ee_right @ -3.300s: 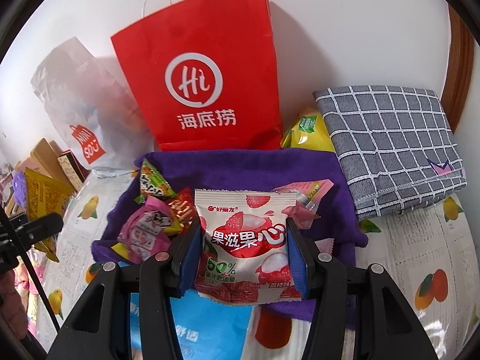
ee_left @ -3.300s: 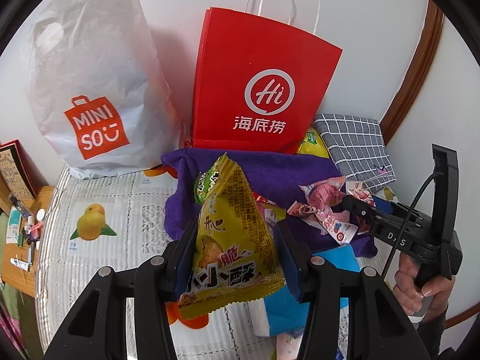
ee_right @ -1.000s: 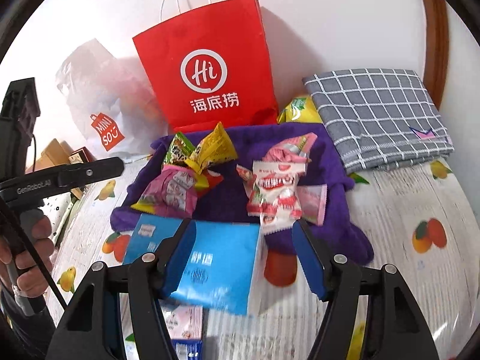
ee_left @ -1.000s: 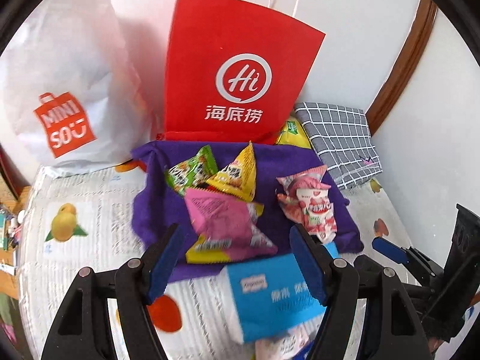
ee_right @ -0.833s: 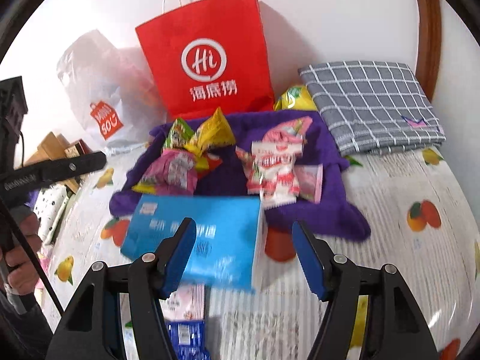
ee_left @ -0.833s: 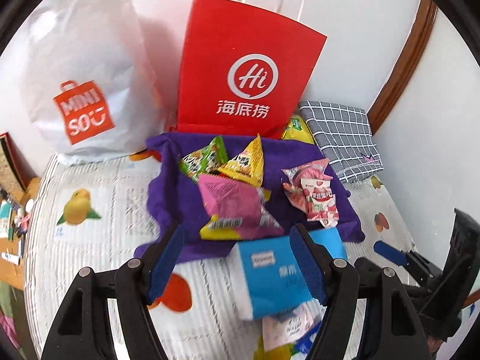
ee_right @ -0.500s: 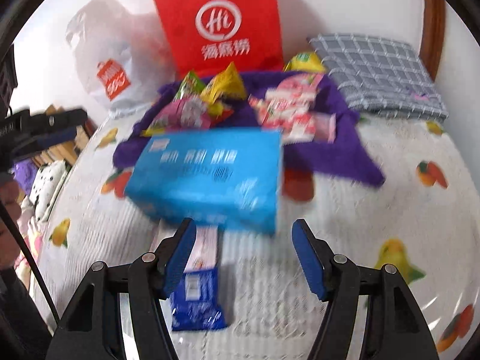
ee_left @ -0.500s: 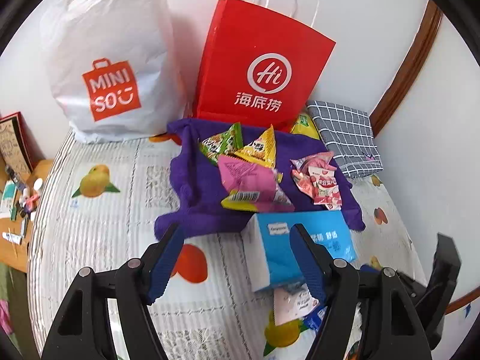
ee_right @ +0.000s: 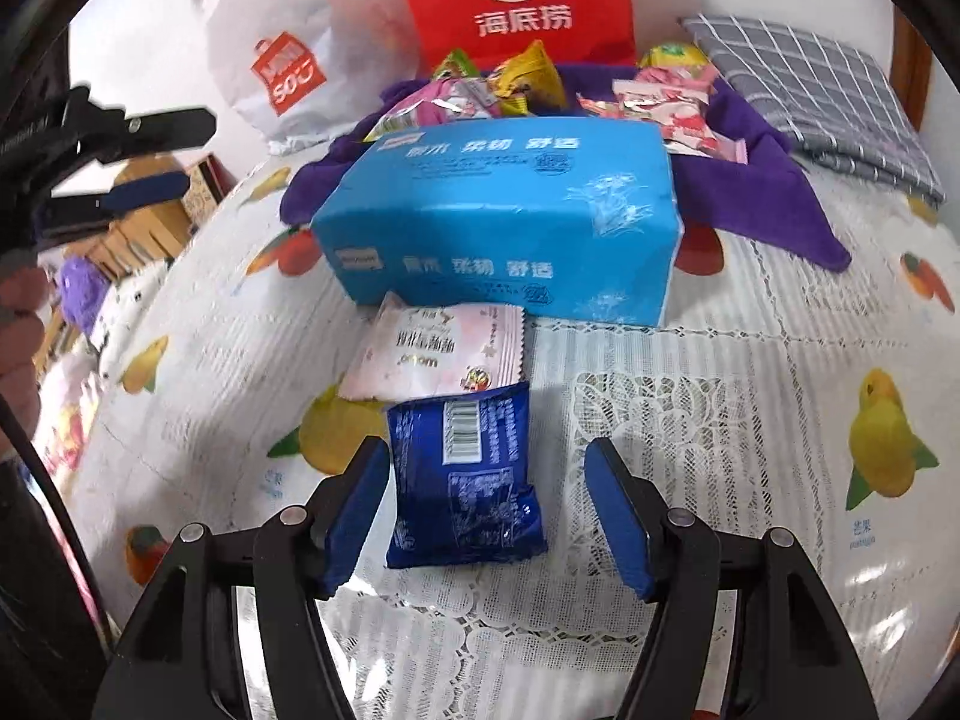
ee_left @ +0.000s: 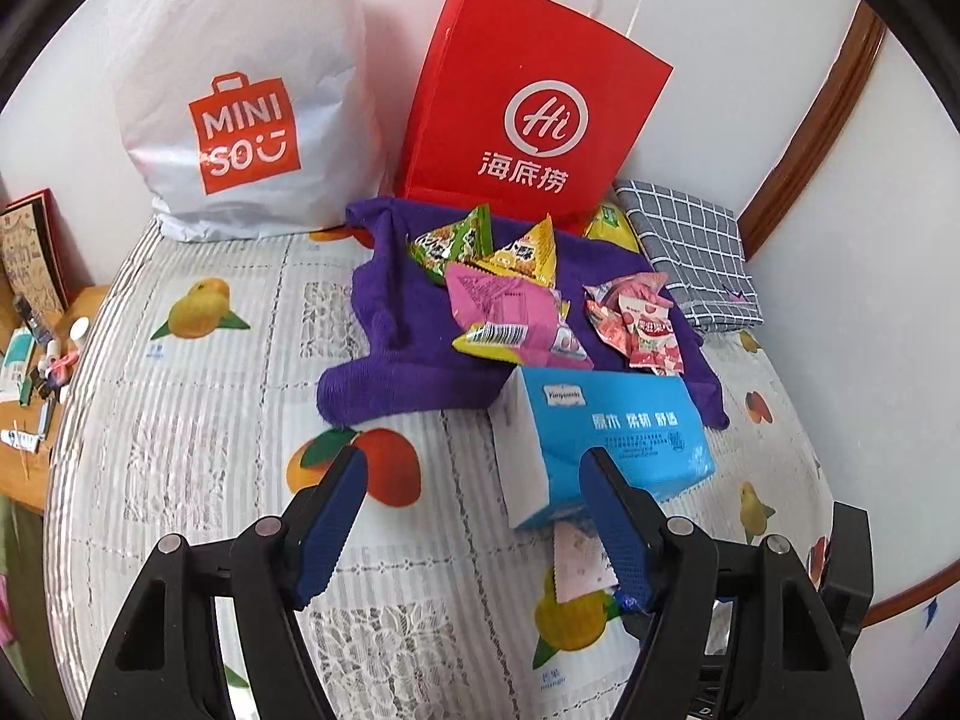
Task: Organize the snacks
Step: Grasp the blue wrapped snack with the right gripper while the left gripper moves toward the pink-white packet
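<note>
Several snacks (ee_left: 510, 294) already lie on the purple cloth (ee_left: 390, 312); a blue packet (ee_right: 465, 483) and pink packet (ee_right: 438, 354) remain before the tissue pack (ee_right: 510, 222); my right gripper (ee_right: 486, 507) straddles the blue one, jaws apart; my left gripper (ee_left: 474, 516) hangs apart, empty.

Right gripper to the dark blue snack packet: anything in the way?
Nothing visible. The right gripper is open with the dark blue packet lying flat on the tablecloth between its fingers. The pale pink packet and the blue tissue pack lie beyond it, outside the gap.
</note>
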Tool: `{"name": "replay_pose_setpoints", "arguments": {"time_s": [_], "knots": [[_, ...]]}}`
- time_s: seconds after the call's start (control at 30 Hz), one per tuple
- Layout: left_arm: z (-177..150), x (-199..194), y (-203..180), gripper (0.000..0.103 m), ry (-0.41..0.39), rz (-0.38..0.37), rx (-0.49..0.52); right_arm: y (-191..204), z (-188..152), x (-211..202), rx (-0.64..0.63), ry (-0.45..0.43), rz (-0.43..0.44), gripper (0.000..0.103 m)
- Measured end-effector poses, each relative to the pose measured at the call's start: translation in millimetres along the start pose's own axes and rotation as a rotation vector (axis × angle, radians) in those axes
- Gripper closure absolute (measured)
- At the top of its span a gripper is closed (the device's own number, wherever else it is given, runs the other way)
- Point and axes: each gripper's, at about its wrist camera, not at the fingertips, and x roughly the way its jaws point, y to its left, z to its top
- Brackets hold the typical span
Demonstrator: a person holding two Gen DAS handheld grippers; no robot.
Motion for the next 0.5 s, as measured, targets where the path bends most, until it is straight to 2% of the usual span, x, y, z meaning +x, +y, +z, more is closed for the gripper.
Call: {"name": "replay_pose_setpoints", "arguments": {"time_s": [0.1, 0.17, 0.23, 0.5], "knots": [[-6.3, -0.6, 1.2, 0.032, 0.006, 0.006, -0.008, 6.6, -3.1, 2.4, -0.034, -0.017, -0.044, 0.035], [-10.9, -0.4, 2.1, 0.032, 0.011, 0.012, -0.012, 9.0, -4.2, 3.8, -0.048, -0.034, -0.077, 0.039], [-15.9, 1.3, 3.4, 0.032, 0.017, 0.022, -0.016, 7.9, -5.2, 3.8, -0.044, -0.055, -0.116, 0.054], [-41.5, 15.1, 7.9, 0.032, 0.053, 0.072, -0.039, 2.6, -8.7, 1.1, -0.038, -0.094, -0.111, 0.058]]}}
